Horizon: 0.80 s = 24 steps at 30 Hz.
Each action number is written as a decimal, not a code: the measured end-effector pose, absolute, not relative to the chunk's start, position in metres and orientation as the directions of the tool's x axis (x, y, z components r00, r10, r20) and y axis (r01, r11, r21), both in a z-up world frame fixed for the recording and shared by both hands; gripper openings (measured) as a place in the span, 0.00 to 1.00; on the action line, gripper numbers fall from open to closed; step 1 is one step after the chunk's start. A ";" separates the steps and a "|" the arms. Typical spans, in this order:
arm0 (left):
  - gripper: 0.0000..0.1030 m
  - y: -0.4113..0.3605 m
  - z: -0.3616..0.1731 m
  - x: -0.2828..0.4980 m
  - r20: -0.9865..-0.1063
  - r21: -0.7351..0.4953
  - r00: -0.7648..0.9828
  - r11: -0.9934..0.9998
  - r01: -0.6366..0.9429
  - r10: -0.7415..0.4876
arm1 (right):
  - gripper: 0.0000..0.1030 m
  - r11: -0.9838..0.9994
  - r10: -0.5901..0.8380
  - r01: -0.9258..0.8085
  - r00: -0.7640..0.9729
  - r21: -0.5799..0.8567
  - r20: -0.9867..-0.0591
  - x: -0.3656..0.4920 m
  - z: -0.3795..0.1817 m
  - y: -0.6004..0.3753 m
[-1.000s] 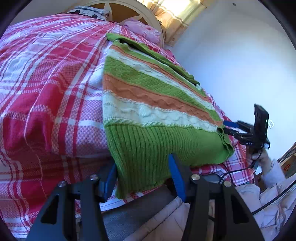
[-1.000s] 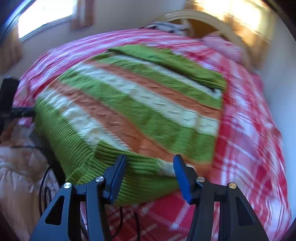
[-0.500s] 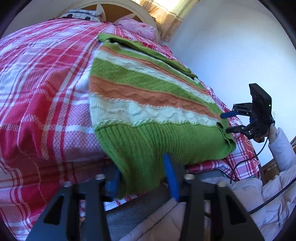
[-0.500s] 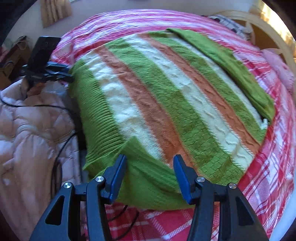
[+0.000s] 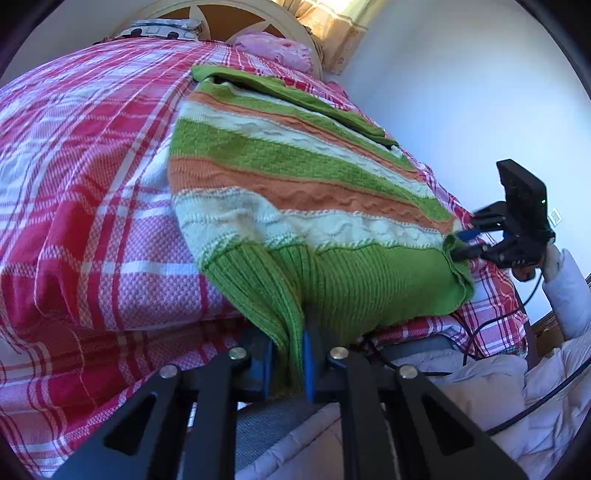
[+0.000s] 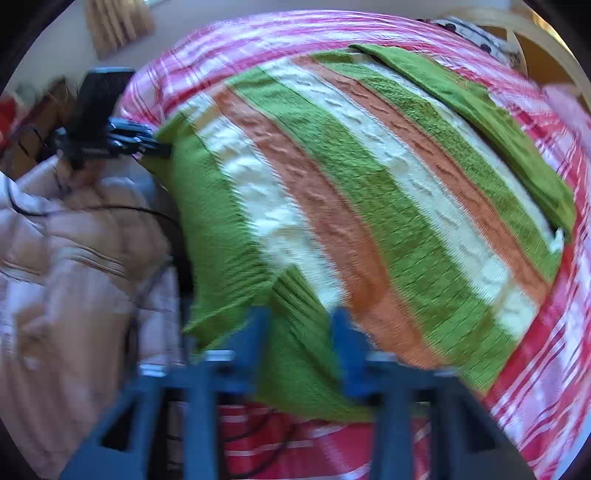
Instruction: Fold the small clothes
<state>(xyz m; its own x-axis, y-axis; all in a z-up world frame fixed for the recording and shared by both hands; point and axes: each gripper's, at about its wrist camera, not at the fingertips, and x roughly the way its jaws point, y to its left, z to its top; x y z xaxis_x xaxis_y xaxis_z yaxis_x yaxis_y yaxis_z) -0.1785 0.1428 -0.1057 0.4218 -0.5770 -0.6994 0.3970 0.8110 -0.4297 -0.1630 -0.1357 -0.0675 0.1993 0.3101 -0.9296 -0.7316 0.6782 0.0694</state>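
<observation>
L gripper (image 5: 287, 363), angled down, has just closed; pads clamped on sweater (image 5: 303, 206) green ribbed hem, near-left corner. R gripper (image 6: 301, 343), pitched steeply down, has just closed on hem near-right corner. Sweater flat on plaid bed (image 5: 74, 184); long axis near-to-far, collar far.

Daylight enters through the curtain (image 5: 328, 29) at the top of the left wrist view and leaves the wall (image 5: 461, 92) bluish and even. That view is sharp, with soft shadow under the sweater (image 5: 295, 177) hem. The right wrist view is smeared by motion blur, worst on the right gripper (image 6: 301, 332). Both views bulge fisheye-wise, with dark corners.
</observation>
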 end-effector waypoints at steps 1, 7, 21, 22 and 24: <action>0.12 0.143 -0.101 -0.178 -0.702 -0.426 0.418 0.810 0.402 -0.577 | 0.10 0.691 0.316 -0.719 0.210 0.073 -0.925 -0.166 -0.064 -0.137; 0.11 0.147 -0.045 -0.153 -0.591 -0.465 0.478 0.759 0.457 -0.650 | 0.10 0.780 0.465 -0.601 0.369 0.174 -0.805 -0.162 -0.013 -0.177; 0.26 0.138 -0.038 0.018 -0.700 -0.469 0.425 0.818 0.333 -0.574 | 0.11 0.884 0.342 0.026 0.646 0.467 -0.683 -0.053 -0.076 -0.278; 0.36 0.143 -0.033 0.017 -0.699 -0.439 0.443 0.826 0.354 -0.561 | 0.11 0.887 0.333 0.028 0.655 0.461 -0.679 -0.055 -0.080 -0.278; 0.62 0.153 -0.026 0.013 -0.686 -0.406 0.475 0.832 0.379 -0.551 | 0.11 0.894 0.313 0.030 0.672 0.447 -0.671 -0.059 -0.077 -0.276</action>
